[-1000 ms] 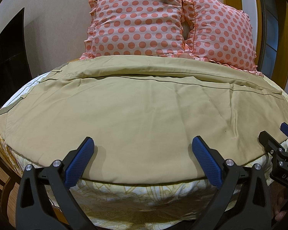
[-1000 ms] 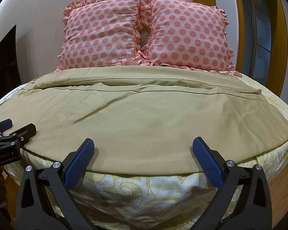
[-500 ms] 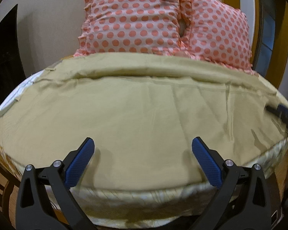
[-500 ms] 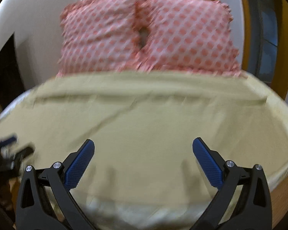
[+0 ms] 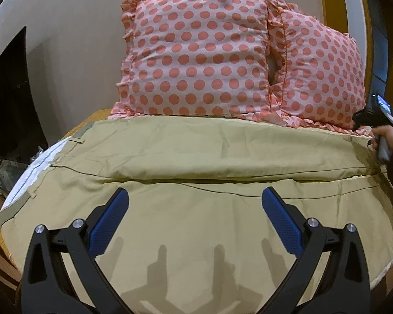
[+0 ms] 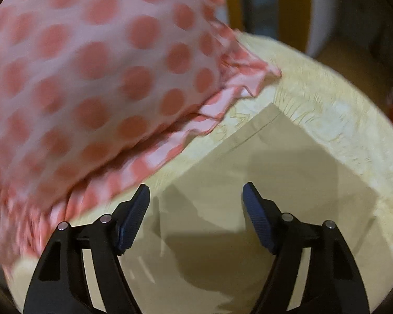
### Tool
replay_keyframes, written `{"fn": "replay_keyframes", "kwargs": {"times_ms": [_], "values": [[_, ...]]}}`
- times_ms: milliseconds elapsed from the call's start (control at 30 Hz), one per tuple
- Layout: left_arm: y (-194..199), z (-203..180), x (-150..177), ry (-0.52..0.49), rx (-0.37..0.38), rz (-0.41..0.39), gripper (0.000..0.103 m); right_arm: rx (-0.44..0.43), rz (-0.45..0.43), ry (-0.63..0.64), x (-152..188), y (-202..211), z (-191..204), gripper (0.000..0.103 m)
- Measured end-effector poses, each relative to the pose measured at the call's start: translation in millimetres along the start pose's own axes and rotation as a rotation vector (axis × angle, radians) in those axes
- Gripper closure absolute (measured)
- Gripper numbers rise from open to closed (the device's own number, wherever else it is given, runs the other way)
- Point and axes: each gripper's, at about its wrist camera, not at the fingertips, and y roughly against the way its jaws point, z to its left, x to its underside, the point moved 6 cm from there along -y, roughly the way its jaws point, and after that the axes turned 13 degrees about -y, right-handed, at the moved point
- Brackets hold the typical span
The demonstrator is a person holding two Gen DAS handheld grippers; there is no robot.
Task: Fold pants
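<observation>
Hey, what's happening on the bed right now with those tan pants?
A person holding a tool in each hand is about to fold the tan pants, which lie spread flat across the bed in front of two polka-dot pillows. The left tool hovers open over the middle of the near leg, gripping nothing. The right tool is open over the hem corner of the far leg, beside the pillows. No fold is made yet.

We count two pillows (image 5: 196, 60) (image 5: 325, 78), one pair of pants (image 5: 196, 222), one bed (image 6: 327, 99), and two grippers (image 5: 194, 214) (image 6: 195, 204), each with two fingers.
</observation>
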Motion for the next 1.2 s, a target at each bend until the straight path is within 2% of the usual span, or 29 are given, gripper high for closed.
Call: {"fn": "replay_keyframes", "kwargs": {"times_ms": [67, 100, 133, 233, 267, 300, 400, 467, 500, 533, 633, 700, 767, 833, 900, 933, 967, 1067, 1133, 1200], "values": [[-10.7, -1.7, 0.6, -0.004, 0.014, 0.019, 0.002, 0.068, -0.033, 0.003, -7.0, -14.3, 2.3, 0.031], [-14.3, -2.3, 1.4, -0.005, 0.019, 0.027, 0.002, 0.139, -0.078, 0.057, -7.4, -19.7, 6.3, 0.035], [-17.4, -3.0, 2.8, -0.006, 0.022, 0.035, 0.002, 0.168, -0.108, 0.092, -5.8, -22.5, 8.1, 0.037], [-22.4, -0.5, 5.2, 0.004, 0.031, 0.046, 0.002, 0.123, -0.171, 0.132, -1.3, -23.1, 4.5, 0.046], [-22.7, 1.3, 5.9, 0.01, 0.034, 0.046, 0.002, 0.113, -0.176, 0.128, -2.8, -21.8, 0.0, 0.073], [-22.6, 2.1, 6.9, 0.013, 0.035, 0.045, 0.002, 0.094, -0.179, 0.121, -2.8, -18.8, -5.8, 0.086], [-19.0, 6.3, 9.2, 0.024, 0.03, 0.04, 0.002, -0.029, -0.129, 0.081, -10.0, -15.6, -20.3, 0.096], [-15.1, 8.8, 10.6, 0.031, 0.025, 0.037, 0.002, -0.145, -0.132, 0.029, -11.3, 0.6, -39.4, 0.098], [-12.3, 10.8, 11.5, 0.037, 0.022, 0.034, 0.002, -0.184, -0.131, 0.013, -12.6, 11.9, -36.7, 0.098], [-9.5, 12.9, 12.2, 0.043, 0.021, 0.03, 0.002, -0.26, -0.14, -0.008, -8.4, 28.6, -46.5, 0.098], [-2.6, 19.9, 13.3, 0.055, 0.014, 0.023, 0.002, -0.457, -0.153, -0.064, 17.3, 85.3, -89.2, 0.098], [1.3, 26.6, 12.0, 0.066, 0.003, 0.02, 0.002, -0.531, -0.144, -0.108, 47.6, 120.9, -121.3, 0.098], [3.8, 34.0, 7.9, 0.078, -0.011, 0.016, 0.002, -0.556, -0.089, -0.156, 80.4, 130.6, -160.0, 0.098], [4.4, 39.1, 2.8, 0.088, -0.014, 0.012, 0.002, -0.562, 0.001, -0.207, 105.5, 127.9, -183.5, 0.097], [3.6, 43.2, -3.2, 0.096, -0.009, 0.005, 0.002, -0.564, 0.088, -0.283, 112.9, 116.7, -193.4, 0.092], [2.6, 45.6, -6.9, 0.098, -0.007, 0.003, 0.002, -0.557, 0.102, -0.297, 114.8, 115.5, -195.8, 0.089], [1.6, 47.4, -9.2, 0.099, -0.007, 0.002, 0.002, -0.558, 0.111, -0.306, 116.7, 113.8, -196.7, 0.077], [-4.8, 56.7, -17.5, 0.106, -0.013, 0.006, 0.002, -0.583, 0.087, -0.299, 116.5, 116.3, -192.2, 0.063], [-12.2, 62.0, -21.4, 0.125, 0.004, 0.017, 0.002, -0.584, 0.07, -0.303, 112.9, 114.8, -187.5, 0.059], [-23.7, 67.7, -28.3, 0.159, 0.066, 0.016, 0.002, -0.554, 0.044, -0.299, 107.4, 109.7, -186.5, 0.062]]}}
